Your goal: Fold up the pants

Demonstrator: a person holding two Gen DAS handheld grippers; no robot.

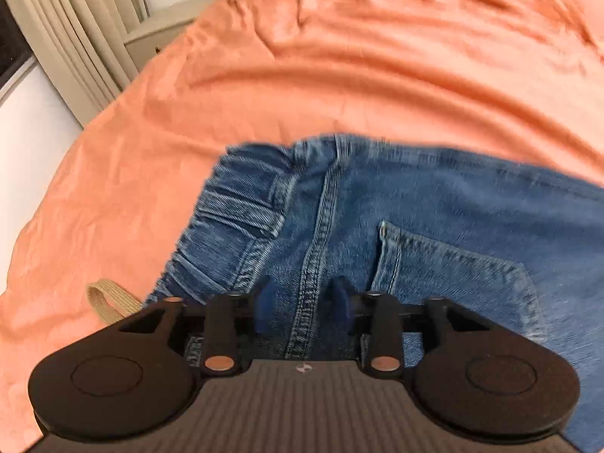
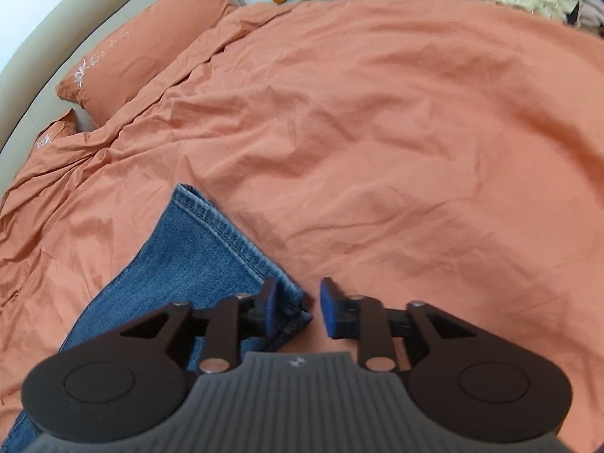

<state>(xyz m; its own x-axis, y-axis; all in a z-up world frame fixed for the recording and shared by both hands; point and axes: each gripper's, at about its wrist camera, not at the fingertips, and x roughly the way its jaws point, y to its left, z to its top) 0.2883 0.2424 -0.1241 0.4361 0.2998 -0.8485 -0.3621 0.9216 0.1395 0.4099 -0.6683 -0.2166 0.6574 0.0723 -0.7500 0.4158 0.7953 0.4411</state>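
Blue jeans (image 1: 415, 207) are seen spread flat on a bed covered by an orange sheet (image 1: 339, 75).

Left wrist view: the waistband end, with elastic gathers, centre seam and a back pocket (image 1: 453, 275), fills the lower middle and right of the frame. The left gripper (image 1: 302, 302) is held over the centre seam with its fingers (image 1: 264, 302) partly apart; the seam lies between them, but no pinch on the cloth can be made out. A tan strap (image 1: 109, 302) is noted at lower left, curtains (image 1: 75, 37) at upper left.

Right wrist view: the leg hem (image 2: 226, 234) runs from centre to lower middle. The right gripper (image 2: 298, 309) is partly open over the hem corner; the left finger overlaps the denim, the right one stands over bare sheet. Nothing is gripped. Pillows (image 2: 143, 53) are seen at upper left.
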